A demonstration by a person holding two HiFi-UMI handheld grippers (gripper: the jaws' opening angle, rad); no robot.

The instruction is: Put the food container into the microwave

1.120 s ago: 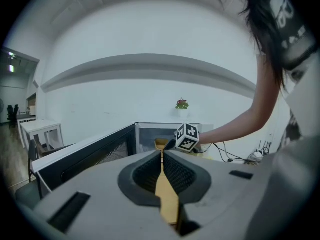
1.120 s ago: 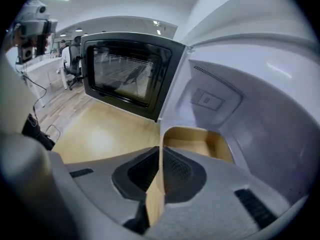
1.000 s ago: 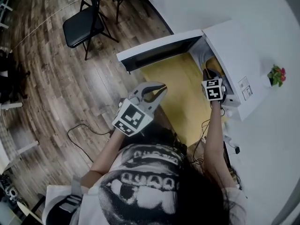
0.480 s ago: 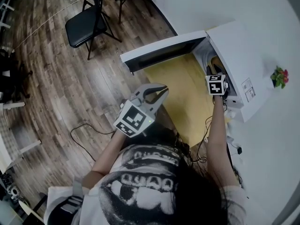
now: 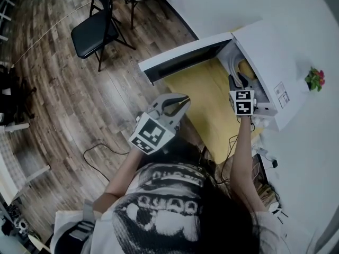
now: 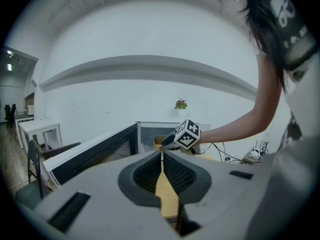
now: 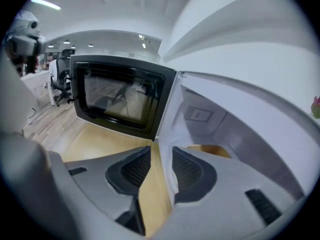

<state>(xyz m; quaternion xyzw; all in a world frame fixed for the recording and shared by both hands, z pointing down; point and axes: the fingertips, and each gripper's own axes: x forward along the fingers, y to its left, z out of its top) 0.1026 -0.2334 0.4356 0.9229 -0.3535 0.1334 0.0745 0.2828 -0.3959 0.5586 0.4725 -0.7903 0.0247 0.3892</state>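
Over the yellow table top point(image 5: 204, 102) in the head view, the white microwave point(image 5: 270, 57) stands with its door point(image 5: 180, 60) swung wide open towards the wooden floor. The right gripper point(image 5: 236, 82) is at the mouth of the oven, its marker cube just outside the opening. The food container point(image 5: 247, 67), a yellowish shape, sits inside the cavity just beyond the gripper tips and apart from them. The left gripper point(image 5: 183, 100) is held back over the table edge, well apart from the microwave, with its fingers meeting at the tips. A black chair point(image 5: 94, 29) stands on the floor further off, and a small potted plant point(image 5: 313, 82) sits beside the microwave

Along the left gripper point(image 6: 161, 156) in its own view, the two pads are pressed together at the tips with nothing between them. Past them the right gripper point(image 6: 165, 143) reaches into the microwave point(image 6: 150, 129), with a bit of the yellowish food container point(image 6: 158, 141) showing behind it

Close up in the right gripper view, the right gripper point(image 7: 161, 156) has its jaws a narrow way apart and empty; the gap shows only table top and the microwave's white front edge. The door point(image 7: 120, 96) stands open to the left. The food container point(image 7: 212, 149) lies on the oven floor, just above the right-hand jaw
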